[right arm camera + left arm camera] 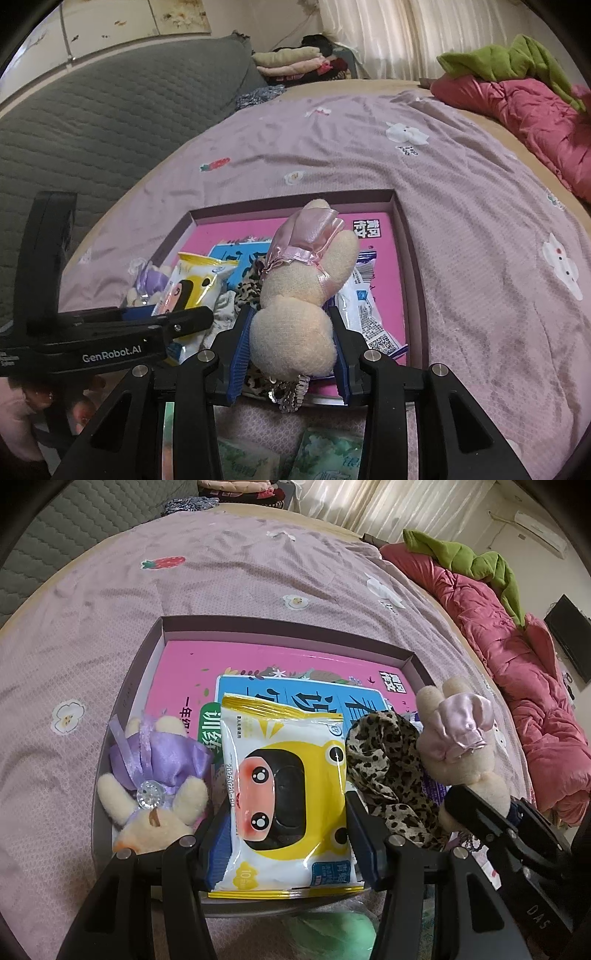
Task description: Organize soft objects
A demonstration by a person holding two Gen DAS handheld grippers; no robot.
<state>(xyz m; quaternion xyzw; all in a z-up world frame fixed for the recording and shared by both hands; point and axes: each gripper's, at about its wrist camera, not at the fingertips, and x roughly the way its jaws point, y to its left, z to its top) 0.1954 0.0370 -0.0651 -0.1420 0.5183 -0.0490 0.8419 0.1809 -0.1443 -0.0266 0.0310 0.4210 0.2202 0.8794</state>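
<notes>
A shallow grey box (280,624) lies on the bed with a pink book (258,664) and a blue book in it. My left gripper (286,834) is shut on a yellow wet-wipe pack (284,797) and holds it over the box. My right gripper (291,332) is shut on a cream plush toy in a pink satin dress (299,295), held above the box's right side; it also shows in the left wrist view (458,738). A plush in a purple dress (155,775) lies at the box's left. A leopard-print cloth (391,771) lies between the pack and the held plush.
The box (400,221) sits on a mauve bedsheet (461,229). A pink quilt (517,657) with a green cloth (469,557) lies along the right. A white packet (365,317) lies in the box. Green tissue packs (325,458) lie near me. A grey quilted headboard (110,110) stands at the left.
</notes>
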